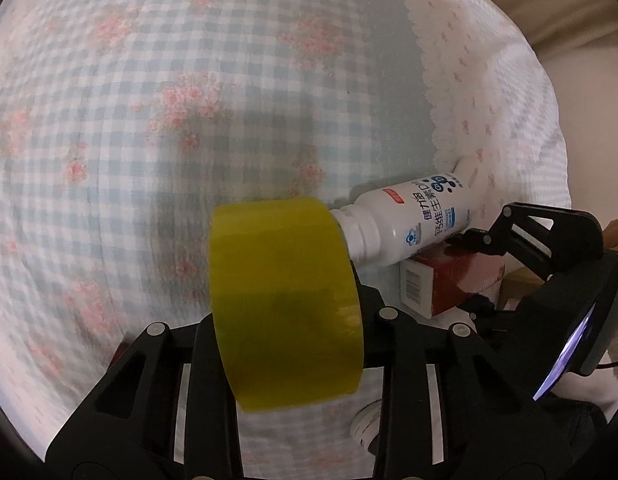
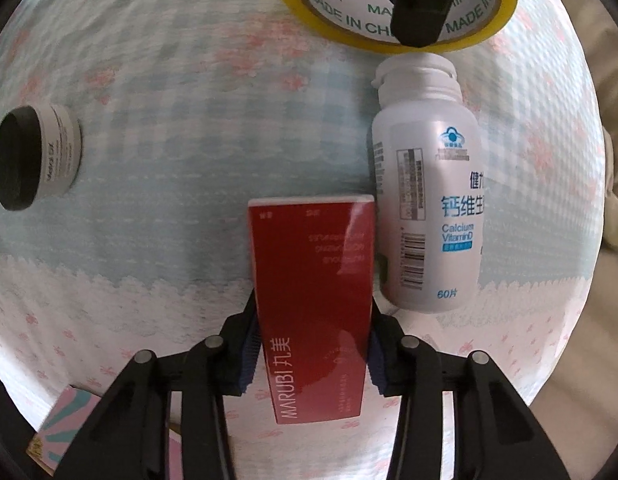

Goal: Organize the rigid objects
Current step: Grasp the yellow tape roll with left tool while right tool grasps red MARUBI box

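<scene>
My left gripper (image 1: pixel 287 320) is shut on a roll of yellow tape (image 1: pixel 285 300) and holds it over the bedspread; the roll also shows at the top of the right wrist view (image 2: pixel 397 20), with a left finger through its hole. My right gripper (image 2: pixel 313 344) is shut on a red MARUBI box (image 2: pixel 313 296), which lies along the fingers. The box shows in the left wrist view (image 1: pixel 449 280) too. A white calcium bottle (image 2: pixel 427 200) lies on its side just right of the box, its neck toward the tape; it also appears in the left wrist view (image 1: pixel 409 220).
A small round jar with a black rim (image 2: pixel 33 156) lies at the left on the checked floral bedspread (image 2: pixel 189 120). A pink and teal box (image 2: pixel 65 424) sits at the bottom left. A white lace-edged cover (image 1: pixel 489 100) lies to the right.
</scene>
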`<state>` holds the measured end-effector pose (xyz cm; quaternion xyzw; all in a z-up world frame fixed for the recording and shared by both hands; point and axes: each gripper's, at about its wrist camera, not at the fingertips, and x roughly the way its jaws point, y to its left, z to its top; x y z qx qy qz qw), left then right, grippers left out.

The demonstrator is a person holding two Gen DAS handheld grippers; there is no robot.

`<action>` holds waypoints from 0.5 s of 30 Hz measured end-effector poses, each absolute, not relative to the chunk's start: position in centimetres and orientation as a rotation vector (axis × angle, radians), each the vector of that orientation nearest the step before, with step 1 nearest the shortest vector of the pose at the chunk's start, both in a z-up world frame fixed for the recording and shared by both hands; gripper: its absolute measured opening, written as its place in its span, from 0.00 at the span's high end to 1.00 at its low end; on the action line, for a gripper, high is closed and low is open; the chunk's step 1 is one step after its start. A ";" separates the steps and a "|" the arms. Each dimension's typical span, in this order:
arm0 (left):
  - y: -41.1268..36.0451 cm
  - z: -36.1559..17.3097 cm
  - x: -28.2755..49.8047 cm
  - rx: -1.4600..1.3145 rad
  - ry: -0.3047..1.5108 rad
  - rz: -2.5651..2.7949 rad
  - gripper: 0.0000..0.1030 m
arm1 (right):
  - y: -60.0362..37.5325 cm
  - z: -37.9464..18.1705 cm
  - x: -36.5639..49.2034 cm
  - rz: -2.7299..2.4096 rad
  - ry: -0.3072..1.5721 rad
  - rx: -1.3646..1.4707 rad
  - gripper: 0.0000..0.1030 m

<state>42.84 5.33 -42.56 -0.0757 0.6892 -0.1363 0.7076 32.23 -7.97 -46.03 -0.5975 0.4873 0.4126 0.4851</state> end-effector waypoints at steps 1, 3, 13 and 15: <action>5.6 -42.4 42.7 -0.171 1.528 -0.303 0.73 | -7.8 -45.7 32.2 0.999 1.198 -1.440 0.61; 6.6 -41.7 42.3 -0.176 1.518 -0.305 0.73 | -7.7 -45.4 32.1 0.979 1.226 -1.398 0.62; 8.4 -38.6 40.4 -0.195 1.469 -0.310 0.73 | -6.9 -43.1 31.2 0.803 1.418 -1.046 0.63; 8.7 -37.5 39.8 -0.195 1.453 -0.314 0.73 | -6.9 -42.2 31.0 0.752 1.465 -0.935 0.63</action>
